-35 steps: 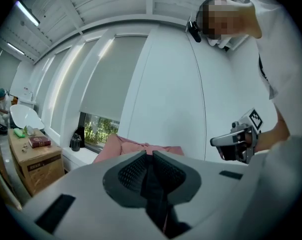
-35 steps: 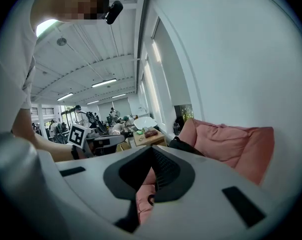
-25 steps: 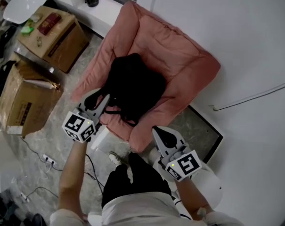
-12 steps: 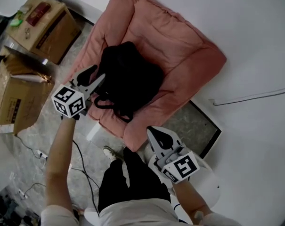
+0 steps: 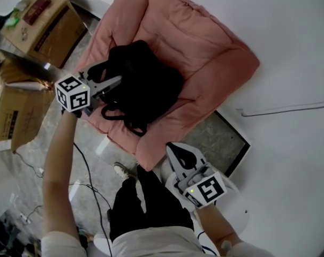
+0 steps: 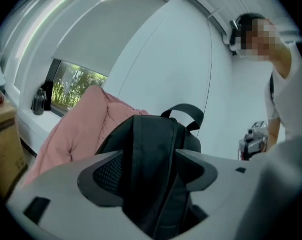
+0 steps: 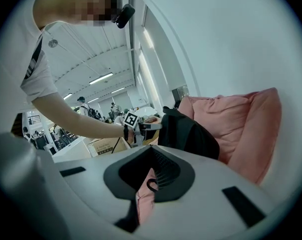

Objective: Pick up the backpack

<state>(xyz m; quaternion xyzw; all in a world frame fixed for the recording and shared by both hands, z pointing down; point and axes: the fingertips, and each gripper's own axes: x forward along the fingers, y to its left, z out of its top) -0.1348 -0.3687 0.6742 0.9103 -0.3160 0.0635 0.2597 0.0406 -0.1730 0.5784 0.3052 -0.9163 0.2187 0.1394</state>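
A black backpack (image 5: 145,84) lies on a large pink cushion (image 5: 204,52); its top handle (image 6: 186,113) stands up in the left gripper view. My left gripper (image 5: 111,74) is at the backpack's left side. Its jaws are opening, and the backpack's dark fabric and a strap (image 6: 155,184) sit in the gap between them with no pad pressing. My right gripper (image 5: 180,149) hangs off the cushion's near edge, apart from the backpack. Its jaws look shut with nothing held, and pink cushion (image 7: 143,204) shows through the slit behind the tips.
Two cardboard boxes (image 5: 41,20) (image 5: 12,111) stand on the floor left of the cushion. Cables (image 5: 84,167) run across the stone floor by the person's feet. A white wall (image 5: 290,47) is at the right, with a dark-framed panel (image 5: 234,154) at its foot.
My left gripper has moved forward and down from the cushion's front-left edge to the backpack's side, and its jaws have spread wide. The right gripper has sunk a little.
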